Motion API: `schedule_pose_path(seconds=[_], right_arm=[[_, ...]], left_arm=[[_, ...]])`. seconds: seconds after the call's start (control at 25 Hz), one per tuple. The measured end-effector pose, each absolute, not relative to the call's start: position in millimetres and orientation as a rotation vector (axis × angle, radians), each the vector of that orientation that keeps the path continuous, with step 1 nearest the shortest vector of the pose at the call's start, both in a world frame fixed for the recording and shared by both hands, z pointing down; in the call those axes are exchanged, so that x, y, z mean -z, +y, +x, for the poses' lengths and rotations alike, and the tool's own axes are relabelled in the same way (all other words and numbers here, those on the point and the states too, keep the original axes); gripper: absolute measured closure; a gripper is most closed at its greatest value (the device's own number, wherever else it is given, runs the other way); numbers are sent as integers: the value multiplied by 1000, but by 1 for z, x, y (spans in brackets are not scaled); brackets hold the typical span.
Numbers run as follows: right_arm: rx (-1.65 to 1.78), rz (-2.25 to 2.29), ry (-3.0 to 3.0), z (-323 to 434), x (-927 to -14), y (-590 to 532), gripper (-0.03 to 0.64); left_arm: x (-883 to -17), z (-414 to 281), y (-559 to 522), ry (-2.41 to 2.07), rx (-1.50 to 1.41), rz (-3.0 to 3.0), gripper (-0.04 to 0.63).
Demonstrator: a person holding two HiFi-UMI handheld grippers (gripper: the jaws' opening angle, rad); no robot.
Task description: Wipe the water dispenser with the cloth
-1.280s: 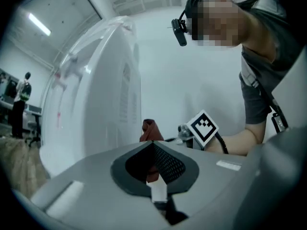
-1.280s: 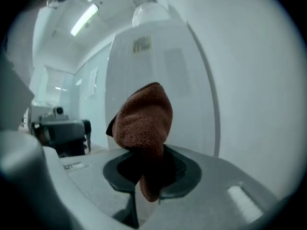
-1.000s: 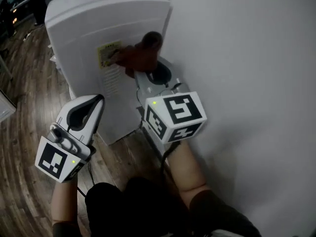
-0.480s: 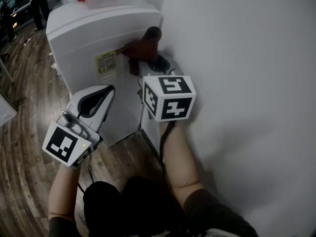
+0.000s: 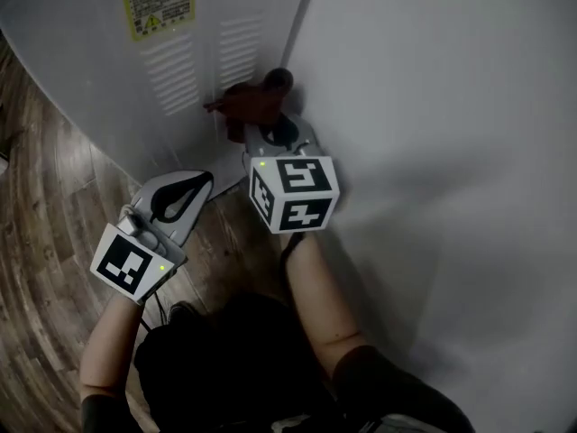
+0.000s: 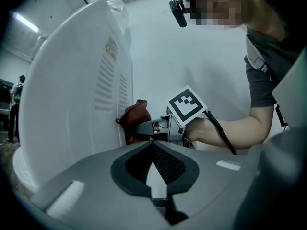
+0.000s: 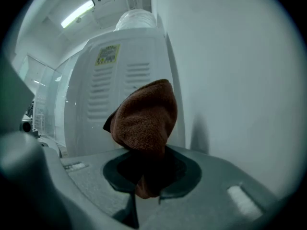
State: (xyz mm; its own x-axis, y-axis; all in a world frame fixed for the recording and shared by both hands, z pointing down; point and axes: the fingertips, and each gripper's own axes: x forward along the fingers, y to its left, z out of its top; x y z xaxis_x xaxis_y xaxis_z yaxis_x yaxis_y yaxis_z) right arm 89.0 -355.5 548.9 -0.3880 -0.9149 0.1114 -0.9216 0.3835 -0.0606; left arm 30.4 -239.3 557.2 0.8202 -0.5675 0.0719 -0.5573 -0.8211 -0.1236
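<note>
The water dispenser (image 5: pixel 108 70) is a white cabinet whose panel carries a yellow label (image 5: pixel 158 3) and vent slots. A brown cloth (image 5: pixel 257 102) is bunched against the panel's right edge, below the vents, beside the wall. My right gripper (image 5: pixel 269 123) is shut on the cloth; in the right gripper view the cloth (image 7: pixel 146 116) bulges out of the jaws in front of the dispenser (image 7: pixel 105 90). My left gripper (image 5: pixel 196 182) hangs lower left, away from the panel, shut with nothing in it. The left gripper view shows the left gripper (image 6: pixel 153 150), the cloth (image 6: pixel 134 121) and the right gripper (image 6: pixel 144 127).
A plain white wall (image 5: pixel 433 106) stands close on the right and meets the dispenser's edge, leaving a narrow corner. Dark wood-plank floor (image 5: pixel 45 206) lies to the left and below. The person's legs and arms fill the bottom of the head view.
The right gripper has carried the cloth down the panel, from the yellow label to below the vent slots. The head view has dropped lower and closer. The left gripper has barely moved.
</note>
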Motion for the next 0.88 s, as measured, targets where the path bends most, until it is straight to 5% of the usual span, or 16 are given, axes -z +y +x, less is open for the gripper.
schedule_pose_path(seconds=[0.6,0.88], right_arm=[[-765,1572,-2234,76,-836,-340,557],[-755,1528,-2089,79,-906,-334,557]], left_arm=[[-734,7,-218,930,325,-3086,587],[-770,-11,-220,995,352,-3109,588]])
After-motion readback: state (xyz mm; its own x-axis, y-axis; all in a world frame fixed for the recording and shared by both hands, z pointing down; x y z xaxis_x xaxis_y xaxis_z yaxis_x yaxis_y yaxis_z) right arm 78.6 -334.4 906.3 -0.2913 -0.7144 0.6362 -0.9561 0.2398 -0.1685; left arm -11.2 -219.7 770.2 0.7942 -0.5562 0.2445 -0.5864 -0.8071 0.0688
